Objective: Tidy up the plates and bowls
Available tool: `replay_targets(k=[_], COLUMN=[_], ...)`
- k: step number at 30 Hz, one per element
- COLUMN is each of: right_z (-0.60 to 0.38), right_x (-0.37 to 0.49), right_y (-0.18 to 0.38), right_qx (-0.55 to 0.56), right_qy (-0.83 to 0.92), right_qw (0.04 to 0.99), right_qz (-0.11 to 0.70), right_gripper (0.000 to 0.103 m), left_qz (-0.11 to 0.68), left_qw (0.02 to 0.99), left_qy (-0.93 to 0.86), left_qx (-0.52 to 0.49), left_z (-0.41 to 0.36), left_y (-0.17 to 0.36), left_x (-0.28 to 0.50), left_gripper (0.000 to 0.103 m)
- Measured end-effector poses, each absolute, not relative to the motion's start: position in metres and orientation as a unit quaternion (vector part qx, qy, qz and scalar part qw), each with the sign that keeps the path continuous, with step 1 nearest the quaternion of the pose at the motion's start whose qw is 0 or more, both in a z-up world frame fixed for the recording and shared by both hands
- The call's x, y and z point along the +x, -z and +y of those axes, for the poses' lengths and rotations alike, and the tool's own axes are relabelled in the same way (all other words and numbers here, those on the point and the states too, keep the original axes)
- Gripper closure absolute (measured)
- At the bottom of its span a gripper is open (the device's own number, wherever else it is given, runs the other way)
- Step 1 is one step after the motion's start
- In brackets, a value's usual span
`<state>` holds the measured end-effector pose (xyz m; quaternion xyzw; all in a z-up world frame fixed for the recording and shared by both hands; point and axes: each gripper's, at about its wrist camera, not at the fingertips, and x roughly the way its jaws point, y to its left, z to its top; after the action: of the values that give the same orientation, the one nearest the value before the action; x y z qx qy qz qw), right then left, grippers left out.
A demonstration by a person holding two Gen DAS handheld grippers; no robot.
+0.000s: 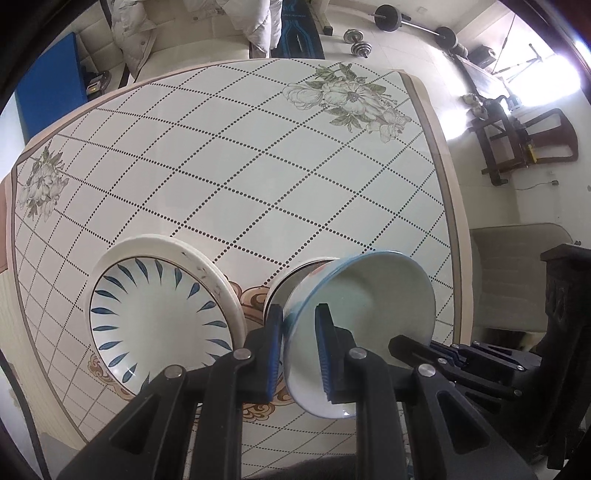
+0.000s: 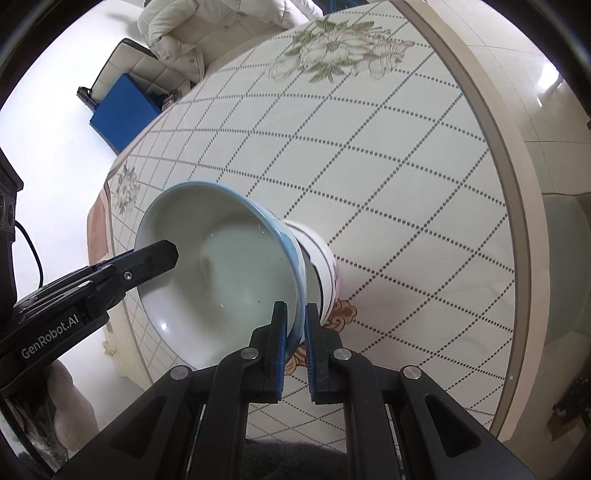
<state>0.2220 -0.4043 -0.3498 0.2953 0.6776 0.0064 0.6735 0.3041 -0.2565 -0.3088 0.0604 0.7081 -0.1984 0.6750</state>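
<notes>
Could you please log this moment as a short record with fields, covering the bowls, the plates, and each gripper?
held item: blue-rimmed bowl, nested on a white bowl, tilted
left gripper: shut on the blue-rimmed bowl's rim
right gripper: shut on the opposite rim
plates: blue-leaf plate stacked on a larger white plate
surface: tiled table
bowls' contact with table: cannot tell

Surface (image 1: 258,177): pale top with a dotted diamond grid, flower prints at two corners, beige border. Beyond its far edge: cream sofa (image 1: 192,40) carrying a white padded jacket (image 1: 258,22), with a blue panel (image 1: 51,77) beside it. On the floor: barbell (image 1: 413,22) and dumbbell (image 1: 356,42). Dark wooden chair (image 1: 524,140) stands near the bright window
</notes>
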Motion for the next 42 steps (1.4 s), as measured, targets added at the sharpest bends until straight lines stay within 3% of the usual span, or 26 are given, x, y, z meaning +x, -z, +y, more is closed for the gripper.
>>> replay_targets(k=[23, 42], right_z=[-0.38, -0.376], right_x=[0.228, 0.22], right_y=[0.376, 0.366], right_qx=[0.222, 0.215], right_qy=[0.033, 0.061], right_qw=[0.675, 0.682], right_qz=[0.703, 0.696], right_gripper=[0.093, 0.092], left_qz=[0.736, 0.709], left_qw=[0.649, 0.685], left_qy=[0.186, 0.15], left_qx=[0.054, 0.068], left_z=[-0.238, -0.221], left_y=[0.351, 0.329], left_x=[0.292, 0.279], left_gripper=[0.088, 0.087])
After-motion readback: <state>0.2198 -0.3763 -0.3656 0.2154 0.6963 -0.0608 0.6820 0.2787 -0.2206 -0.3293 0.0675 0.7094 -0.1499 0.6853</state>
